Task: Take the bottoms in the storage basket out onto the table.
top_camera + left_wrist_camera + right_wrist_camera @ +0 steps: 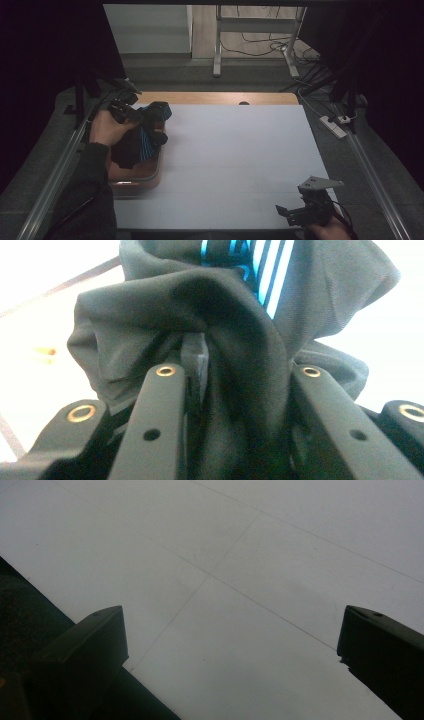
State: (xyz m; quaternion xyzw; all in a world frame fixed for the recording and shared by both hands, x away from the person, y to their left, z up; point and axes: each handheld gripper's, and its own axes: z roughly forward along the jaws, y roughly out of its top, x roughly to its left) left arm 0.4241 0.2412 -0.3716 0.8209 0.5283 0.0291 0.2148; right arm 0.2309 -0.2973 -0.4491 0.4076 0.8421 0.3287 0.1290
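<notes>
At the table's left edge, the left gripper (131,111) is clamping its jaws on a dark garment (142,137) with blue stripes, which is hanging above a brown bin (145,177). Near the front right corner, the right gripper (295,212) is hovering with jaws wide apart over the white table (240,160).

Your table (240,165) had a white top crossed by thin seam lines, with a strip of bare wood (220,98) along its far edge. On its left side, near you, sat a brown tray (145,181) reaching the table's left edge, with dark cloth (131,147) piled in it.
</notes>
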